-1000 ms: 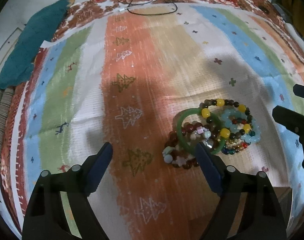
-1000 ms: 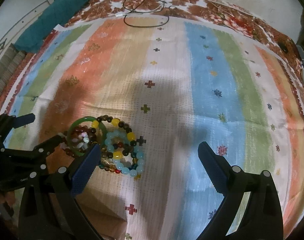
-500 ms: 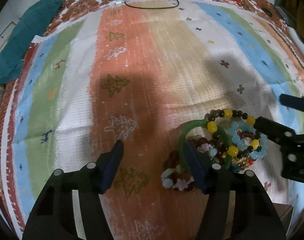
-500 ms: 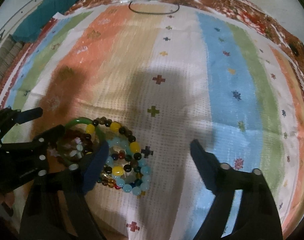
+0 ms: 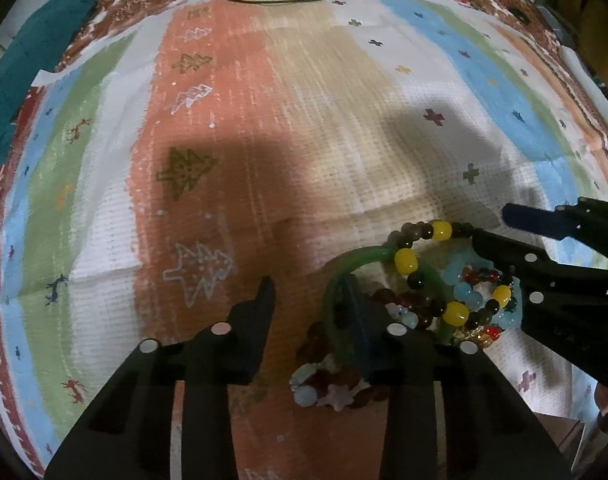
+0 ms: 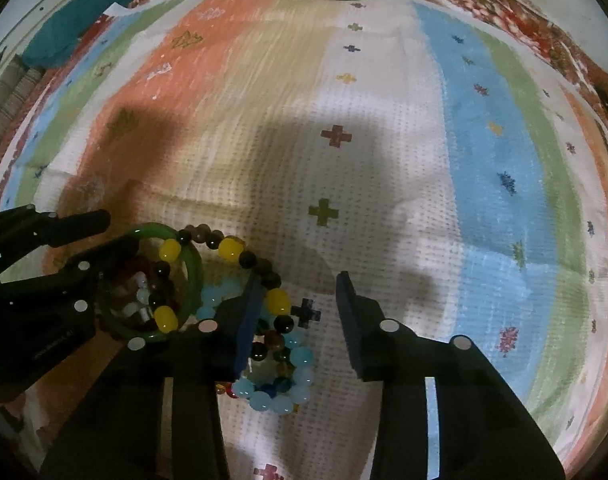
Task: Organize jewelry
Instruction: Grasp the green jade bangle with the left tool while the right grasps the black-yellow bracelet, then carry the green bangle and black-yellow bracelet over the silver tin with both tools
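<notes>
Jade bangle (image 5: 345, 270) straddled by our open left gripper (image 5: 307, 292) | right gripper (image 6: 298, 300) open over bead bracelets (image 6: 280, 360) | tangled strands risked lifting together.

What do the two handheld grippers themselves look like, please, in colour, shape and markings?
Both the left gripper and the right gripper are matte black, angular frames dotted with round silver bolt heads. Their tapered jaws carry dark blue pads. Small white lettering marks the left one's body; it is illegible. No cables or sleeves show.

both claws (image 5: 305, 296) (image 6: 298, 292) closed in on the bracelets (image 5: 443, 280).
</notes>
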### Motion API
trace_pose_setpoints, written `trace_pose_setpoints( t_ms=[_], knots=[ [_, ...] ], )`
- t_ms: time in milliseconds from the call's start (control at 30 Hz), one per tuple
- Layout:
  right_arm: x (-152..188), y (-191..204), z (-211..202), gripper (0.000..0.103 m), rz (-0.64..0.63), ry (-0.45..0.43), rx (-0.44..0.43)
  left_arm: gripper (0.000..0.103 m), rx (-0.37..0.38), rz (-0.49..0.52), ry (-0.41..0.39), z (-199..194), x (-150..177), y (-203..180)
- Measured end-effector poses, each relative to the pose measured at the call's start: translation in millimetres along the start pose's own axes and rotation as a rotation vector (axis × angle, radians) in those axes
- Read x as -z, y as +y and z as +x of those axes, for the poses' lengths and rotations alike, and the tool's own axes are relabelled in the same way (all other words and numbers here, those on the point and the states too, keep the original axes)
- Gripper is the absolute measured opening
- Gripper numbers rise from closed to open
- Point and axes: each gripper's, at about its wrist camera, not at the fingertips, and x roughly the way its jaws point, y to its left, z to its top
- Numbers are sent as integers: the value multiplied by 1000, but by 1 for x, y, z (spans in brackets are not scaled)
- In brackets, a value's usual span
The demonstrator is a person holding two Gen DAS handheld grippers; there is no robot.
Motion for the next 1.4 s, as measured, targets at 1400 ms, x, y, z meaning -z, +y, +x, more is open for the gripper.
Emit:
trace_pose_setpoints(
  t_ms=[1400],
  knots=[
    [43,2,-120,12,40,-257,-25,8,-28,-84,-147,-111,42,-14]
  ],
)
